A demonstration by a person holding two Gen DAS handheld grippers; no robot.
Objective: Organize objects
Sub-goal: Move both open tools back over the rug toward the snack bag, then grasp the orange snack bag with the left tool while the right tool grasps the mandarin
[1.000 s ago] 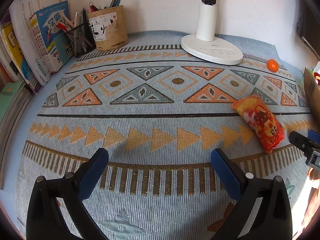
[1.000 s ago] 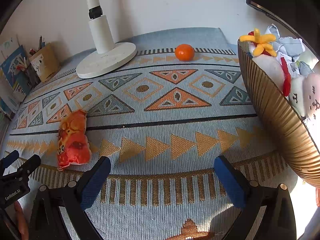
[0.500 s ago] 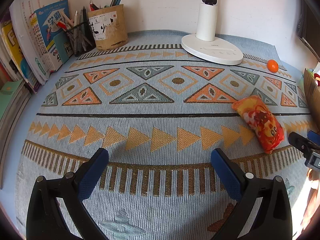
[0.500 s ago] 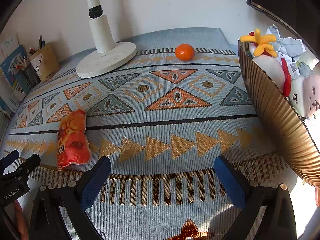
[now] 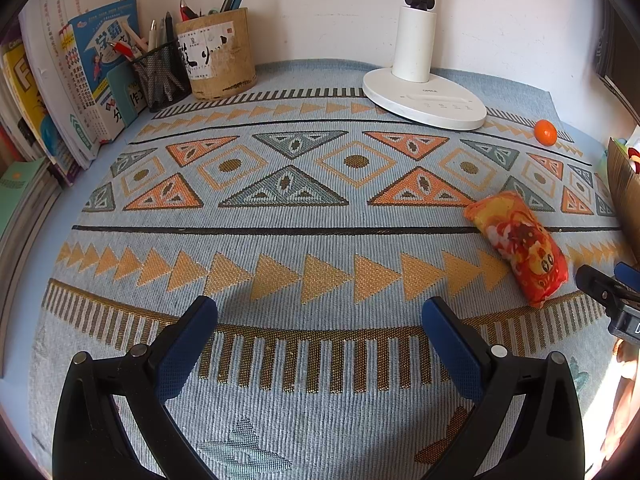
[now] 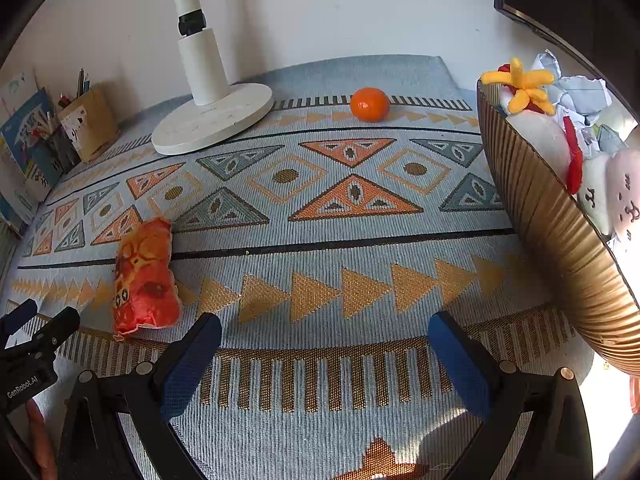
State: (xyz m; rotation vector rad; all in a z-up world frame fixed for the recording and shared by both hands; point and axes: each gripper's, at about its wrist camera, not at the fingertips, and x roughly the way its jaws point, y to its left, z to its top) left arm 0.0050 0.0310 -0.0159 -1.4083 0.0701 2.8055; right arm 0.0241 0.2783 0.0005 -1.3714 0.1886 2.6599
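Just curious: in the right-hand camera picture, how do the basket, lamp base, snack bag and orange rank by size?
1. basket, though nearest the camera
2. lamp base
3. snack bag, nearer than the lamp
4. orange

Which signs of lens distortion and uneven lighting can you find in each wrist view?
Left wrist view: dark fisheye corners, and the patterned mat has stripes that bow into curves; sunlight overexposes the lower right edge. Right wrist view: the same curving, the desk lamp leans, and a sunlit patch falls by the gold basket.
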